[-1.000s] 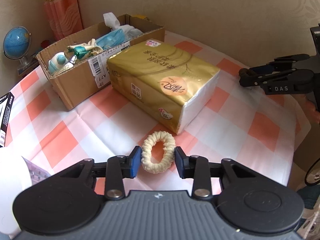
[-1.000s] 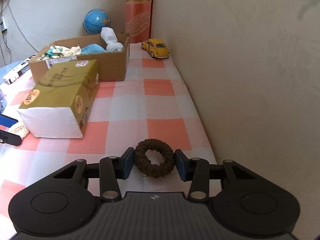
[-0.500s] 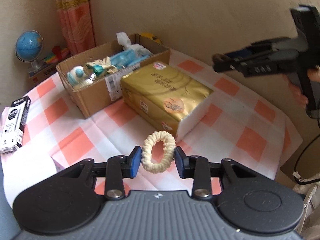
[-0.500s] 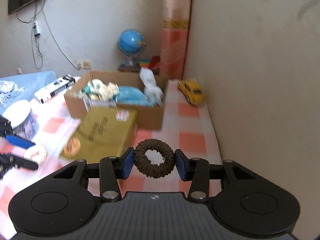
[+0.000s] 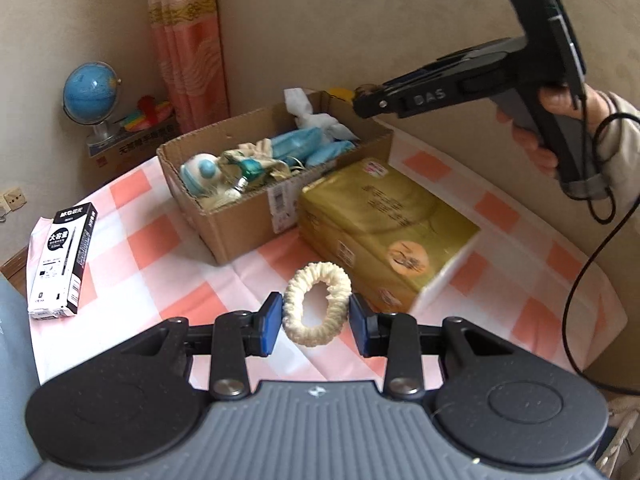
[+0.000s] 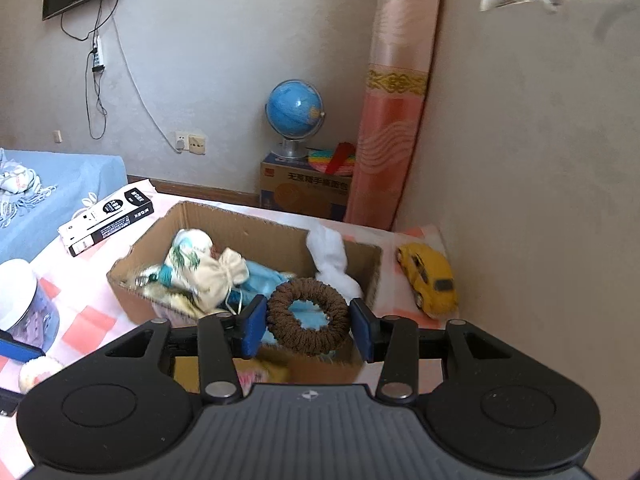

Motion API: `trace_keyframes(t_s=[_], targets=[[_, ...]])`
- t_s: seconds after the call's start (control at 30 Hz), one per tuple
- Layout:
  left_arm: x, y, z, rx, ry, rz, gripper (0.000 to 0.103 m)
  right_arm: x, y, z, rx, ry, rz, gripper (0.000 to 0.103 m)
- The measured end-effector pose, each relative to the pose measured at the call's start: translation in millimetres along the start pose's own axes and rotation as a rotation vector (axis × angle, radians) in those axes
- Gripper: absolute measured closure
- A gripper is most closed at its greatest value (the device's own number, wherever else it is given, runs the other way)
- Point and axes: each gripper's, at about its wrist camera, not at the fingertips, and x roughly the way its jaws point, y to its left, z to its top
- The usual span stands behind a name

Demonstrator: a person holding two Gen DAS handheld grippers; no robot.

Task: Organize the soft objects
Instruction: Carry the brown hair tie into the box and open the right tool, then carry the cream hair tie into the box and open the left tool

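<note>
1. Checked pink-and-white tablecloth [image 5: 152, 240] carries a cardboard box [image 5: 240, 224] at frame centre and a gold tissue pack [image 5: 384, 216] to its right.
2. Our left gripper [image 5: 316, 320] clamps a cream scrunchie [image 5: 318, 308] low in the frame.
3. Our right gripper [image 6: 308, 324] pinches a brown scrunchie [image 6: 308, 316] in front of the box.

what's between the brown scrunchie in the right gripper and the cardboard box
Nothing visible. The right gripper holds the brown scrunchie above the open-topped cardboard box, whose soft items lie lower inside.
</note>
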Motion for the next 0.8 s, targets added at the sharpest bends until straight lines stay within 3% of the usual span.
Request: trace_keyframes(t_s=[0.17, 0.27, 0.53, 0.8], targets=[[2.9, 3.6, 9.6, -0.001, -0.007, 0.008, 0.068, 13.4, 2.2, -0.9, -0.003, 0.001, 0.002, 0.013], [6.9, 2.8, 18.1, 0.012, -0.008, 0.011, 0.068, 5.0, 1.3, -9.9, 0.025, -0.009, 0.009, 0.000], [22.2, 10.5, 56.8, 0.009, -0.028, 0.025, 0.068, -33.3, 2.9, -38.4, 0.087, 0.021, -0.020, 0.000], [51.8, 14.2, 118.1, 0.020, -0.065, 0.045, 0.068, -61.8, 3.2, -66.8, 0.194, 0.028, -0.013, 0.000]])
